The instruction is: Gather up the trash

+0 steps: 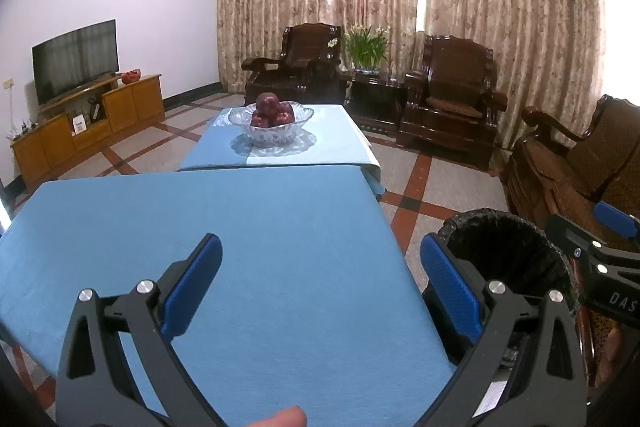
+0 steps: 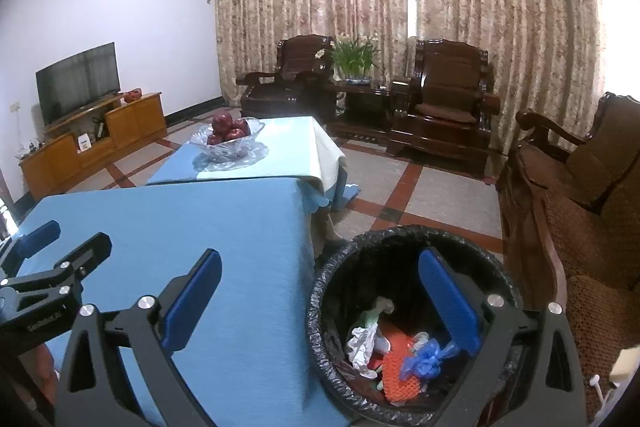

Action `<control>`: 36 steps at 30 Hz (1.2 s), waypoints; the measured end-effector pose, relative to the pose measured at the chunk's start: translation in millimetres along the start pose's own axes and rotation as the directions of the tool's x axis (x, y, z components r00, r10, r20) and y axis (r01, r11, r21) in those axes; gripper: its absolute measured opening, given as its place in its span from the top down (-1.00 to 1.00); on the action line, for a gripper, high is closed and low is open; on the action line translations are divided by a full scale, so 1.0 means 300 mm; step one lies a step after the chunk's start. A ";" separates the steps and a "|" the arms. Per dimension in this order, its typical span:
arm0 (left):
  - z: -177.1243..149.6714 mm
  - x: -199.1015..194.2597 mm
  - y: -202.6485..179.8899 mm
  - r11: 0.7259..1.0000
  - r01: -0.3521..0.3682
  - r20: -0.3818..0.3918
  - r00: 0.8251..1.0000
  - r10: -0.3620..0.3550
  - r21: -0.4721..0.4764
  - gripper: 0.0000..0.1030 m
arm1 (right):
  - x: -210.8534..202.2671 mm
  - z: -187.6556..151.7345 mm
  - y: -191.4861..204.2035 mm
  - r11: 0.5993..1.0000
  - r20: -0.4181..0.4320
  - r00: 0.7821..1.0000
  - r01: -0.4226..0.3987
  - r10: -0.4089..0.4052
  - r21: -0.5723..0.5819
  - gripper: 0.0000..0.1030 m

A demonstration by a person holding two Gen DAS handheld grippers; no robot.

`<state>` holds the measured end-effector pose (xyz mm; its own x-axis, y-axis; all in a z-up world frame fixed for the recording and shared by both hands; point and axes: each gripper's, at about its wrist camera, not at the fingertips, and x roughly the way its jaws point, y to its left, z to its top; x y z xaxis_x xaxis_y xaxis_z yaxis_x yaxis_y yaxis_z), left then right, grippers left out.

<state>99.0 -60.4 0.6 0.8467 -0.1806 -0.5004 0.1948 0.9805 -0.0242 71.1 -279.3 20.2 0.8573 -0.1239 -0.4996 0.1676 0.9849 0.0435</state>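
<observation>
Trash bin (image 2: 404, 315) beside blue table (image 2: 192, 227); fruit bowl (image 2: 227, 139) beyond.

The trash bin (image 2: 416, 323) stands upright on the floor just beside the table (image 2: 240, 267), at that table's right edge. It is round, lined with a black bag whose crinkled edge folds over the rim. Inside lies a heap of trash: crumpled white paper (image 2: 362, 345), an orange foam net (image 2: 396, 363), a knotted blue plastic bag (image 2: 426, 361) and a pale green scrap (image 2: 374, 313).
</observation>
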 end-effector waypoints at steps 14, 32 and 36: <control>0.000 -0.011 0.000 1.000 -0.005 0.022 1.000 0.005 0.000 -0.87 | -0.016 -0.004 -0.004 1.000 0.026 1.000 -0.015 0.015 0.001 -0.88; 0.006 -0.018 -0.004 1.000 -0.005 0.027 1.000 0.005 0.002 -0.87 | -0.017 -0.007 -0.002 1.000 0.031 0.999 -0.015 0.015 -0.006 -0.88; 0.006 -0.017 -0.005 1.000 -0.005 0.028 1.000 0.005 0.002 -0.87 | -0.018 -0.008 0.000 1.000 0.034 0.999 -0.013 0.013 -0.006 -0.88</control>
<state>95.2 -61.0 4.6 0.8613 -0.1774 -0.4762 0.1913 0.9813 -0.0195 65.3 -278.4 20.7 0.8755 -0.1150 -0.4694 0.1536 0.9871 0.0446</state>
